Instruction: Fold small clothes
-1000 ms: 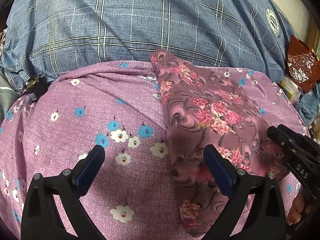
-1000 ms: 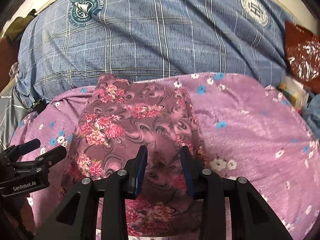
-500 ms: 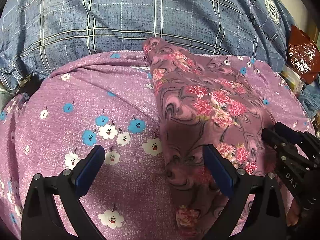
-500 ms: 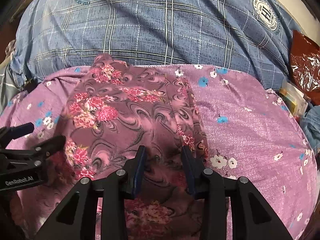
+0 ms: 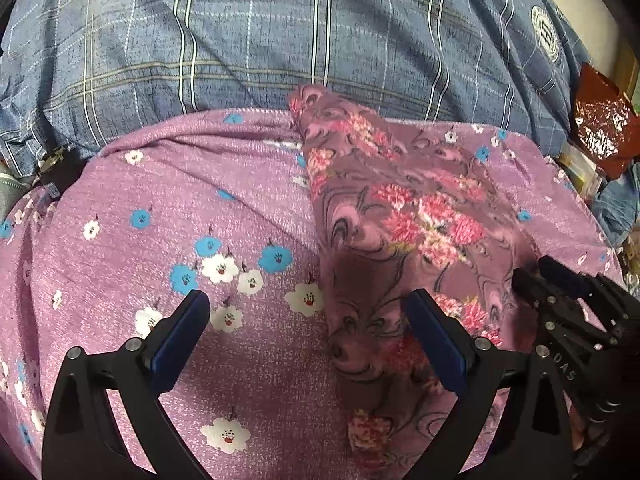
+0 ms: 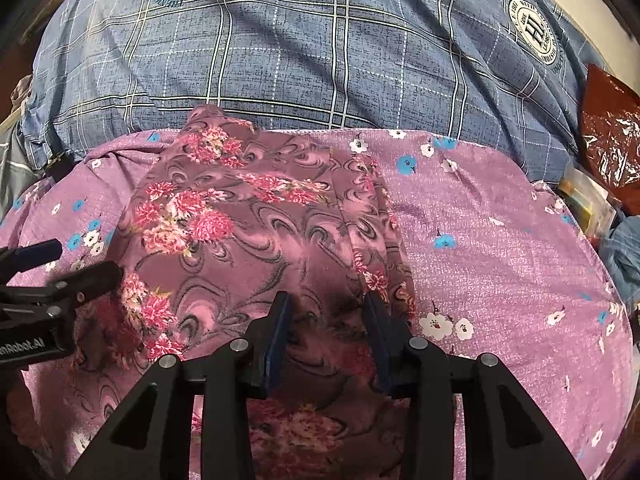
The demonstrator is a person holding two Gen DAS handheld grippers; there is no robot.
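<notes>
Right wrist view: our right gripper (image 6: 326,320), jaws apart and holding nothing, hovers over the long rose-print cloth (image 6: 256,216) running straight ahead.

Blue plaid bedsheet (image 6: 320,48) with round crests; lilac flower-print cloth (image 5: 168,208) spread over it; crinkled red-brown foil bag (image 6: 612,140) at right edge.
</notes>
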